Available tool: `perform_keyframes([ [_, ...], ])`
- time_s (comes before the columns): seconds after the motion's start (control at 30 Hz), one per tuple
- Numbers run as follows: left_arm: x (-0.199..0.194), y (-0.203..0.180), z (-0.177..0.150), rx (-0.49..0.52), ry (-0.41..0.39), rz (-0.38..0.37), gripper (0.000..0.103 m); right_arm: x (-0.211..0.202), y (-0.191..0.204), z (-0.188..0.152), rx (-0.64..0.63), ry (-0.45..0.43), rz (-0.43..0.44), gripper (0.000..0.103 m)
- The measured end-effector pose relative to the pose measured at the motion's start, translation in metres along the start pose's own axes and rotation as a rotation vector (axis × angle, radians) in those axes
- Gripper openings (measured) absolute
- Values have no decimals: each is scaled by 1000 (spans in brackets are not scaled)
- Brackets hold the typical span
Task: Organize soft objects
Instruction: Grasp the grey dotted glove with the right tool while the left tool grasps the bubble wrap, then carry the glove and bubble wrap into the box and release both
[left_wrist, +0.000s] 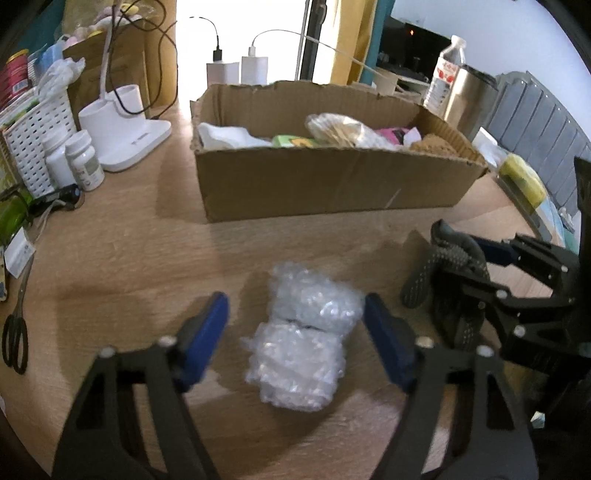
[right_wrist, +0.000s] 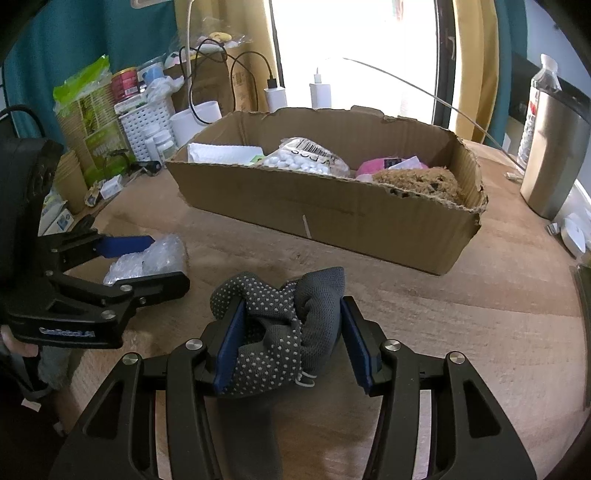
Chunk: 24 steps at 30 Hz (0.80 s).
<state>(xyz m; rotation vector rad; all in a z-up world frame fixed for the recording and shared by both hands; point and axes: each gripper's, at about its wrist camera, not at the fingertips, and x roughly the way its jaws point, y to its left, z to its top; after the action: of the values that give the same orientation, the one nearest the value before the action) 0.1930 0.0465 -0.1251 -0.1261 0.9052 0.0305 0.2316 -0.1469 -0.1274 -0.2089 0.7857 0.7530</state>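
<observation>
A clear bubble-wrap bundle (left_wrist: 301, 334) lies on the wooden table between the blue pads of my left gripper (left_wrist: 295, 332), which is open around it without touching. It also shows in the right wrist view (right_wrist: 147, 260). My right gripper (right_wrist: 291, 339) has its pads against a bunched grey dotted sock (right_wrist: 280, 332), which rests on the table; the sock also shows in the left wrist view (left_wrist: 448, 280). Behind stands an open cardboard box (left_wrist: 332, 184) holding a white cloth, a bag of white beads (right_wrist: 306, 158), a pink item and a brown fibrous pad (right_wrist: 421, 181).
At the left are a white basket (left_wrist: 33, 136), pill bottles (left_wrist: 83, 162), a white lamp base (left_wrist: 125, 136), scissors (left_wrist: 16, 332) and cables. A steel canister (right_wrist: 554, 151) and water bottle (left_wrist: 445, 74) stand at the right. Chargers (left_wrist: 236, 70) sit behind the box.
</observation>
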Motion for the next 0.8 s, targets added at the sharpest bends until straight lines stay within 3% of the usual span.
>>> perform_keyframes([
  [0.1, 2, -5, 0, 20, 7, 2, 55, -1, -2, 0, 2, -4, 1, 54],
  [0.2, 2, -10, 0, 38, 9, -4, 50, -2, -3, 0, 3, -8, 2, 54],
  [0.8, -17, -34, 7, 75, -48, -46, 47, -25, -10, 0, 15, -71, -1, 54],
])
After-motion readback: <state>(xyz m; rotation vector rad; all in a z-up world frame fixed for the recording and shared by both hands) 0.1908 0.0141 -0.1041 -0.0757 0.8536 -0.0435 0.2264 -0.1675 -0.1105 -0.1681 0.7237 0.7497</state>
